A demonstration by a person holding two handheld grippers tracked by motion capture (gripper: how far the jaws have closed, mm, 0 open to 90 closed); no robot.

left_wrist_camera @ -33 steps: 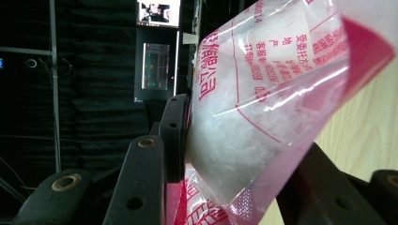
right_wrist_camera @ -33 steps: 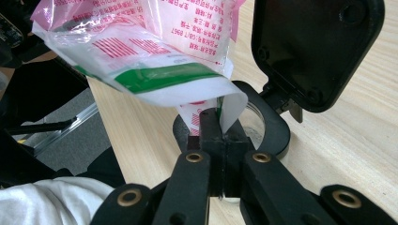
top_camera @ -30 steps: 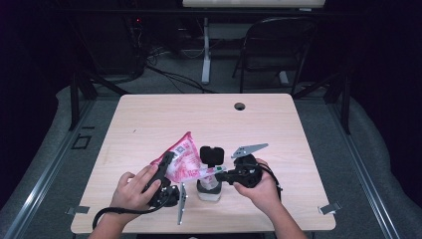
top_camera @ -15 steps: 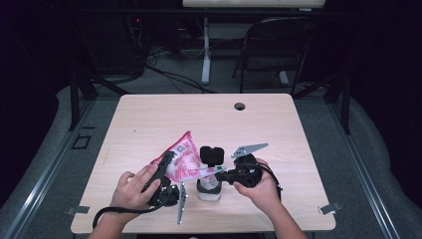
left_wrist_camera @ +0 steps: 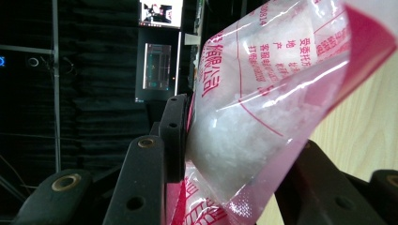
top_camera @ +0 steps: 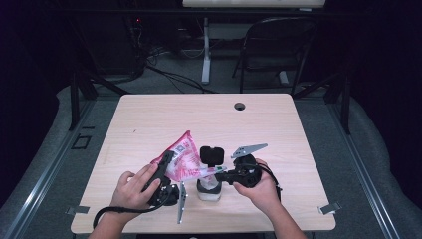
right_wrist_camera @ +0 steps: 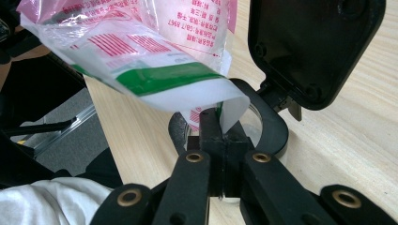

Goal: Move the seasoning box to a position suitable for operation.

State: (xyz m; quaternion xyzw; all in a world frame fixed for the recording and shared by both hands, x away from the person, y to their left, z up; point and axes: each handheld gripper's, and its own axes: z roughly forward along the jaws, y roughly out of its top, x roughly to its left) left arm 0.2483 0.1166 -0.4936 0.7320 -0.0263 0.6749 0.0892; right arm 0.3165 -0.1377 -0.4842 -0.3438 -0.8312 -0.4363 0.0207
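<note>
Dark room: black chair [top_camera: 278, 50] behind the wooden table [top_camera: 149, 119], grey floor [top_camera: 378, 164]

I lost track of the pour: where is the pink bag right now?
In the high view the pink bag is held up near the table's front edge between the left gripper and right gripper, its lower corner over the open-lidded container.

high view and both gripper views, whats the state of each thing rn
bag: open at its lower corner, tilted over the jar, white granules inside
jar: upright, black flip lid open
left gripper: shut on the bag
right gripper: shut on the bag's corner
table: bare wood
</note>
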